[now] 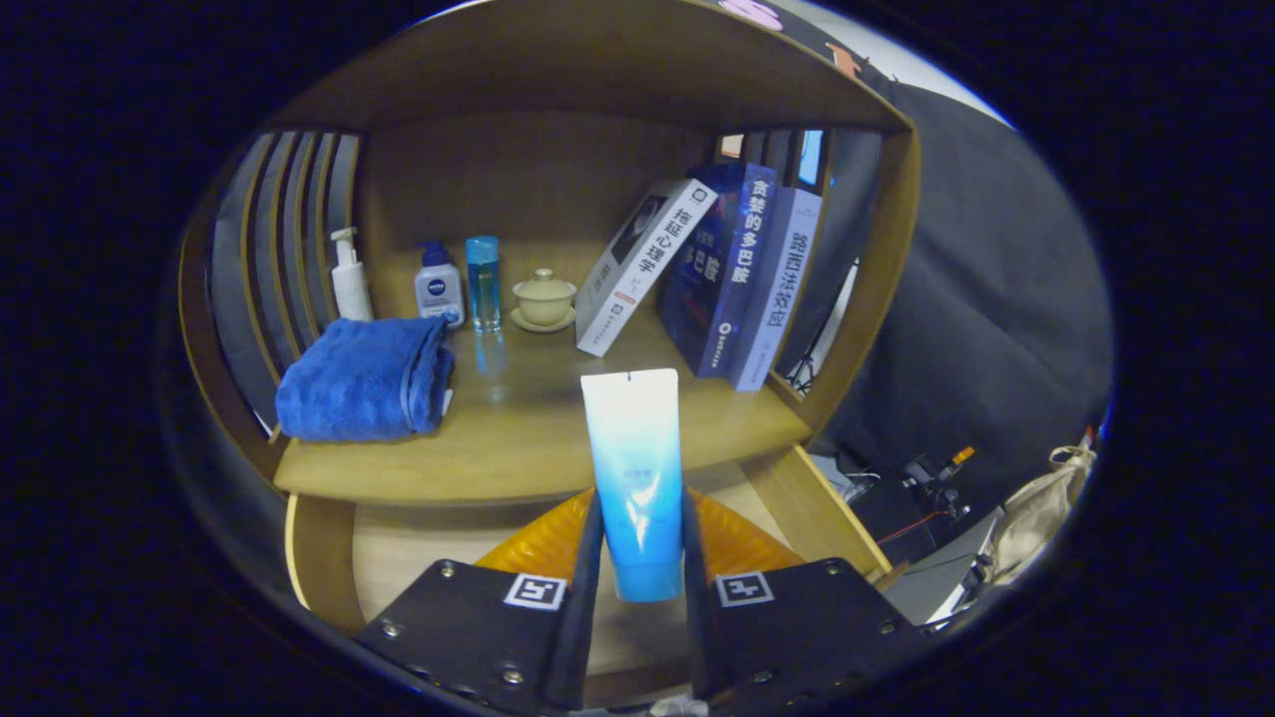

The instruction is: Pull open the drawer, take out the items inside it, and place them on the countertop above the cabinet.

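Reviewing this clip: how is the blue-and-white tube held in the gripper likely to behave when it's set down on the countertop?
The tube sits clamped between the gripper fingers, cap end down. Its smooth, glossy skin looks slippery, so it may slide if the grip loosens. It is probably soft plastic that dents under the squeeze. Tall and narrow, it would likely tip if stood upright on the countertop; lying flat seems safer.

My gripper (642,588) points forward and level, its jaws drawn in close, both fingers (588,558) pressing the sides of the upright tube (634,468) I hold between them, cap end down.
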Available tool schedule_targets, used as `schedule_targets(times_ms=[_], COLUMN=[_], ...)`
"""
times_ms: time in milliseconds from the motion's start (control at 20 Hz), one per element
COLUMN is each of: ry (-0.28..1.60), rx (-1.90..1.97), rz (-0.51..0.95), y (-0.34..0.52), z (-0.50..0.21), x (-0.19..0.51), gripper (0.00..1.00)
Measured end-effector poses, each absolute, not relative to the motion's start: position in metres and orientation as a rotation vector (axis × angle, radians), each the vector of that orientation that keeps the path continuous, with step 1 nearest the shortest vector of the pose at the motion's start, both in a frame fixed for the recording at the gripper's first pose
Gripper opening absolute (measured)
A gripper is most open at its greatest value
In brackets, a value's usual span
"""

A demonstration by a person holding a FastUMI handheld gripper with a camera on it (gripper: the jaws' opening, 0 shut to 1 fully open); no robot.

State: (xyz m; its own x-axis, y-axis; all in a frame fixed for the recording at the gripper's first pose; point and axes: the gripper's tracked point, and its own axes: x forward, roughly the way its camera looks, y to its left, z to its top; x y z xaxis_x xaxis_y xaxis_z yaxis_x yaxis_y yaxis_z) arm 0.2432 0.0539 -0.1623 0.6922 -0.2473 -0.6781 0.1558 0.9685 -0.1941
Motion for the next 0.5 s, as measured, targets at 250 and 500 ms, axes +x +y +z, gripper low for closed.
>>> schedule_targets(times_ms=[250,500], ry=[0.823,0.868], rx=[-0.085,-0.032], rz=[-0.142,-0.069], y=[0.075,0.096], z=[-0.189,-0.215], x=[0.280,0.307], gripper=[0.40,0.41])
